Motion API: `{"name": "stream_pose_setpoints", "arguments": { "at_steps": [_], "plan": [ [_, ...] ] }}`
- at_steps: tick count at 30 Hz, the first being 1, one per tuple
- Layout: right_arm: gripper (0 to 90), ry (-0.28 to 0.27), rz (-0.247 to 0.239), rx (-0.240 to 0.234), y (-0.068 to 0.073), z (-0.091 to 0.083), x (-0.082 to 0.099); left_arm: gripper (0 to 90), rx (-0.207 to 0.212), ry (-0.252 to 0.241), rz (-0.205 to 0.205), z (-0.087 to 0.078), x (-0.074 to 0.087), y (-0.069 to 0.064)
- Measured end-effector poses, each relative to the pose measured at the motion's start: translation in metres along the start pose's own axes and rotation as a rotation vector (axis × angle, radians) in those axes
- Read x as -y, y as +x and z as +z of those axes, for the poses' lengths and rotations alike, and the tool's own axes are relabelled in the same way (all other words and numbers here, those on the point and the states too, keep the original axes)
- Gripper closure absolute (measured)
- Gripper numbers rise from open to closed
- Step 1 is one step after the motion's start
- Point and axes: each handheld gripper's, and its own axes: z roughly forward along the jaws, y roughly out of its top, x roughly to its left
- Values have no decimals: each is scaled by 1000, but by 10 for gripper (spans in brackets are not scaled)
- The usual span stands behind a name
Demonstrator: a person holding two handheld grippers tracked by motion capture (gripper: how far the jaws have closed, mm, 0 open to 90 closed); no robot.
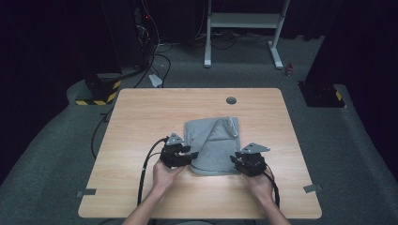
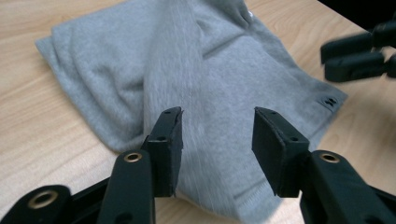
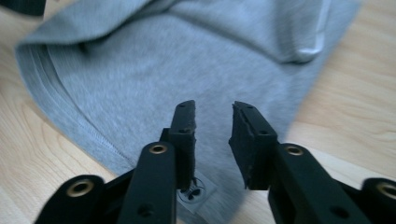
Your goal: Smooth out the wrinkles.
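The wooden surface (image 1: 141, 122) fills mid-frame in the high view. At its centre lies a folded grey garment (image 1: 214, 145), long axis running top to bottom. The right gripper view shows a small label (image 3: 196, 192) at the hem. The left tongs (image 2: 215, 135) and right tongs (image 3: 212, 126) gape over the cloth, gripping nothing.

grey garment (image 3: 154, 70) blurred and cut off at top edge, its small label (image 3: 194, 191) half hidden

No text can be read anywhere; the grey garment (image 3: 154, 70) carries a small patch (image 3: 195, 192) with a dark mark, too blurred to read.
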Motion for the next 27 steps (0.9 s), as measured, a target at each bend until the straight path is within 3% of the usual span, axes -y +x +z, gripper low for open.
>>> {"name": "stream_pose_setpoints", "arguments": {
  "at_steps": [4,8,10,14,18,23,27],
  "plan": [
    [738,121,-34,-21,7,20,11,482,-44,32,-5,12,-2,1],
    [703,85,-16,-27,4,15,8,449,-67,26,-23,22,-5,4],
    [679,50,20,-26,-6,11,-4,440,-57,39,-41,27,-9,7],
    [627,-1,104,3,-30,15,-31,429,-75,33,-50,34,-19,9],
    [576,-4,164,43,-46,29,-56,434,-94,56,-25,40,-24,8],
    [547,-7,178,80,-52,45,-80,480,-99,64,-5,42,-24,7],
    [577,5,221,62,-57,56,-89,558,-65,74,-30,42,-23,12]
  ]
}}
